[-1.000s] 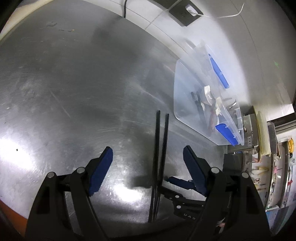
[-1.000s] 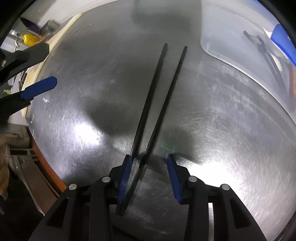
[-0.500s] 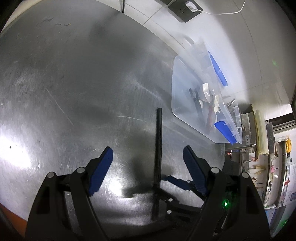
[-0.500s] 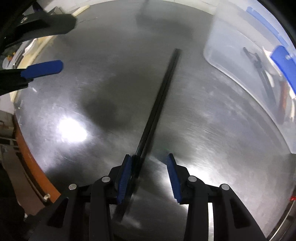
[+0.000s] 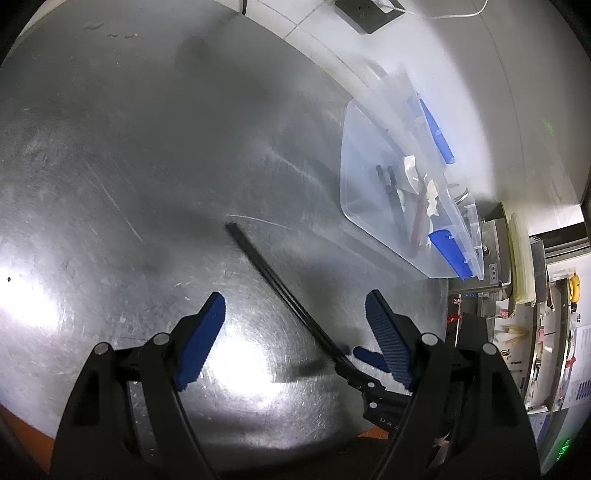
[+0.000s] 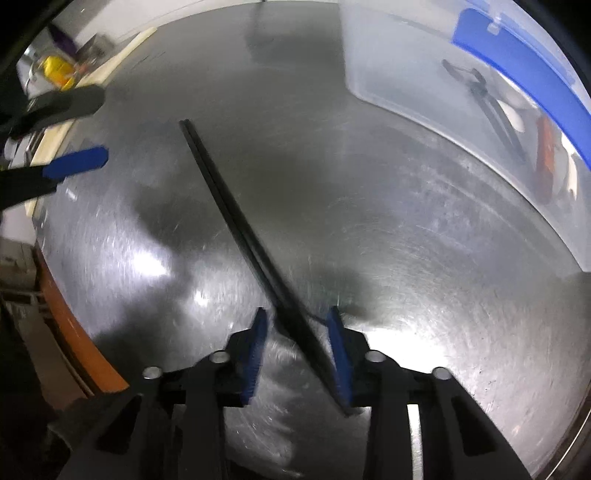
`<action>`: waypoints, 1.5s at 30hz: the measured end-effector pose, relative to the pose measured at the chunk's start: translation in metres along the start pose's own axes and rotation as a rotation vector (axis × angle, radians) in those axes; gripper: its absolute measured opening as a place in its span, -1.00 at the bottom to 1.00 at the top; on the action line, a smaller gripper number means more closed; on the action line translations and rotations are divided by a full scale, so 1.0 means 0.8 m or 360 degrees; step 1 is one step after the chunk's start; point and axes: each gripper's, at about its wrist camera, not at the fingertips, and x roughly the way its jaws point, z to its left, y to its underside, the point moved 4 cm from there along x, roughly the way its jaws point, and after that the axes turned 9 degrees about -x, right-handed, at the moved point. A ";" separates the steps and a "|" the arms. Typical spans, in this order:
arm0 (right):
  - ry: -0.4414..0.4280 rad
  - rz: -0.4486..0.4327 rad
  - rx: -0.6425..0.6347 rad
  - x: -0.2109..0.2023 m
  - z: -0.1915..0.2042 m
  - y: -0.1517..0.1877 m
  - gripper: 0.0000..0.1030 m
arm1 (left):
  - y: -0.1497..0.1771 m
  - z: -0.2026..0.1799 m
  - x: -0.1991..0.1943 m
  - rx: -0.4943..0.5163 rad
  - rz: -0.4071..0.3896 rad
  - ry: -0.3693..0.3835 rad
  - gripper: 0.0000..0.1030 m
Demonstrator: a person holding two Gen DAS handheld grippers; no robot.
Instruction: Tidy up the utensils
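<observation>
A pair of black chopsticks (image 6: 236, 218) lies pressed together on the steel table, slanting up to the left; it also shows in the left wrist view (image 5: 273, 277). My right gripper (image 6: 295, 328) straddles their near end with the jaws a narrow gap apart; the sticks lean against the right finger (image 6: 338, 354). My left gripper (image 5: 295, 328) is open wide and empty, above the table beside the chopsticks. A clear plastic bin (image 5: 373, 199) with blue latches holds several utensils; in the right wrist view it (image 6: 424, 81) is at the upper right.
The steel table (image 5: 147, 166) meets a tiled wall with a power strip (image 5: 365, 14) and white cable at the back. Its orange front edge (image 6: 74, 332) shows at the left. Cluttered shelves (image 5: 535, 314) stand beyond the table's right end.
The two chopsticks, apart a second ago, are now pushed together. They have swung from pointing straight away to slanting left and shifted from the right gripper's left finger to its right finger.
</observation>
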 end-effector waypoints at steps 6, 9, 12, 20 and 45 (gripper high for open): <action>0.0100 0.0016 -0.0230 0.002 0.019 0.015 -0.74 | 0.007 -0.003 0.012 -0.0023 0.0052 0.0022 0.45; -0.0035 0.0028 -0.0136 0.002 0.018 0.020 -0.74 | 0.015 -0.002 0.024 -0.0053 0.0114 0.0057 0.45; -0.0243 0.0027 -0.0015 -0.003 0.007 0.024 -0.74 | 0.024 -0.003 0.036 -0.0075 0.0168 0.0078 0.45; -0.0516 0.0036 0.0175 -0.011 -0.016 0.032 -0.74 | 0.045 -0.016 0.073 -0.0156 0.0334 0.0205 0.45; -0.0803 0.0056 0.0277 -0.025 -0.028 0.036 -0.74 | 0.084 -0.022 0.140 -0.0341 0.0477 0.0174 -0.88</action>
